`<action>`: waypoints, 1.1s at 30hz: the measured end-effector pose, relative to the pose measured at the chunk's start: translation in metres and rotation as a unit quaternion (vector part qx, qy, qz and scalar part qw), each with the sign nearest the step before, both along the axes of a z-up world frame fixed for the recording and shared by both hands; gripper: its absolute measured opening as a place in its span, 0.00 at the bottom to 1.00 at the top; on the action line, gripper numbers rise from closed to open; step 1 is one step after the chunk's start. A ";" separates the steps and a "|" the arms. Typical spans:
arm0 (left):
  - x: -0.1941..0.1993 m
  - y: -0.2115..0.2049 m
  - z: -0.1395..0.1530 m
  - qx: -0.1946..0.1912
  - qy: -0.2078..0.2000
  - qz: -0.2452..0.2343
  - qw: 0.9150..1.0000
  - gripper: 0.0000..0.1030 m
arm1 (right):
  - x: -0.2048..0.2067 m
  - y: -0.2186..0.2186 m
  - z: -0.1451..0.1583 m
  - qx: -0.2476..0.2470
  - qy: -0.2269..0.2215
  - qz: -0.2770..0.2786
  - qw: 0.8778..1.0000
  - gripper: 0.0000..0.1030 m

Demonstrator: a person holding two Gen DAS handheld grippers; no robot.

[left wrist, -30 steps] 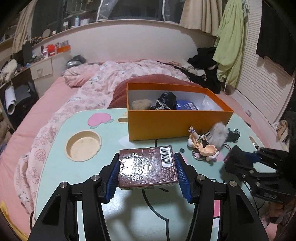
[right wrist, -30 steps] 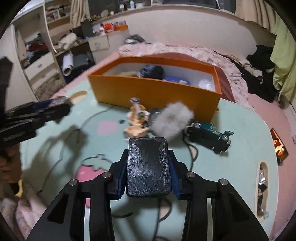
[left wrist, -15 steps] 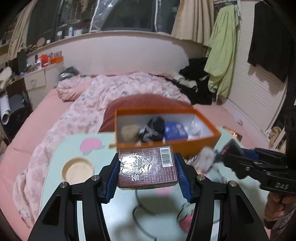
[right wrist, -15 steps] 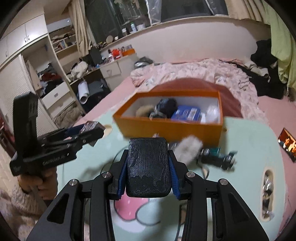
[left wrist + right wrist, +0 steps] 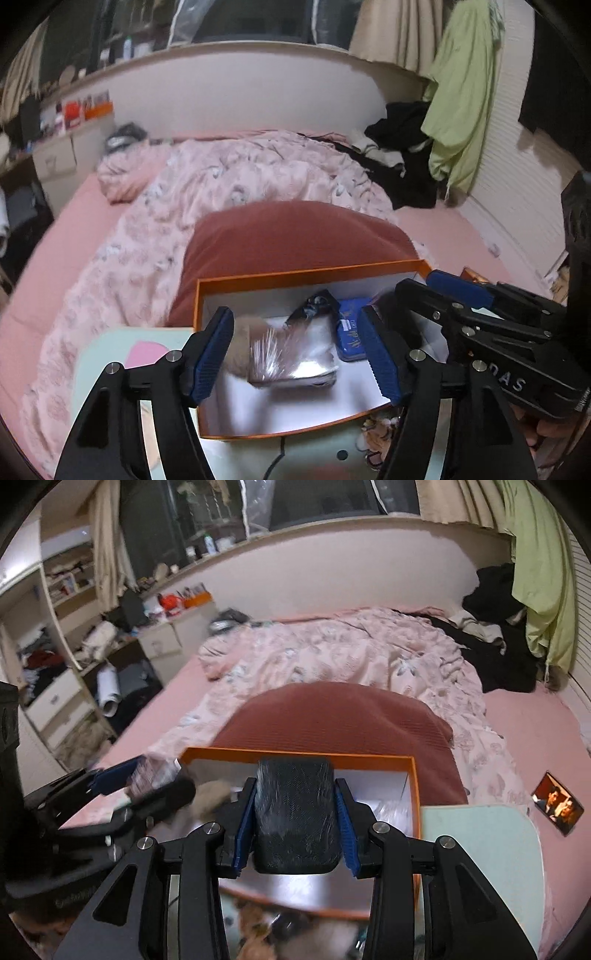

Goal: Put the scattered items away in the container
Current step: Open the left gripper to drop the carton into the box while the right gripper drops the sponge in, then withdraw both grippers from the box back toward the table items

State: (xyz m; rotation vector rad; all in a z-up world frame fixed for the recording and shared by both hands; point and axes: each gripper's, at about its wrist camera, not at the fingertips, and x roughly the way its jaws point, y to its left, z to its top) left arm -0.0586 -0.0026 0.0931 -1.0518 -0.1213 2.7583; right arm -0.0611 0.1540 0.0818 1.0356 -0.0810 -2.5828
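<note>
Boxes drop soon — left tongs are opening, the shiny packet loose between them over the orange box. Right tongs pinch a black case right above it.

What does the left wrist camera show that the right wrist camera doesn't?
Left wrist only: the left gripper, jaws opening, with a blurred packet between them but not pressed, above the box floor, and a blue tin inside. Right wrist only: the black case clamped in the right gripper, and a photo on the bed. Both: the orange box.
</note>
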 end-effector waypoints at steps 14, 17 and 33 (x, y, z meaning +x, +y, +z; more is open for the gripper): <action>0.084 -0.003 -0.012 -0.014 0.006 -0.012 1.000 0.93 | 0.075 0.019 -0.003 -0.020 0.010 0.002 1.000 0.68; 0.108 0.002 -0.032 -0.039 -0.017 -0.022 0.999 0.93 | 0.100 0.022 -0.012 -0.012 0.002 0.002 1.000 0.69; 0.118 0.013 -0.093 -0.085 -0.104 -0.012 0.991 1.00 | 0.142 0.017 -0.079 0.115 -0.067 -0.009 0.991 0.77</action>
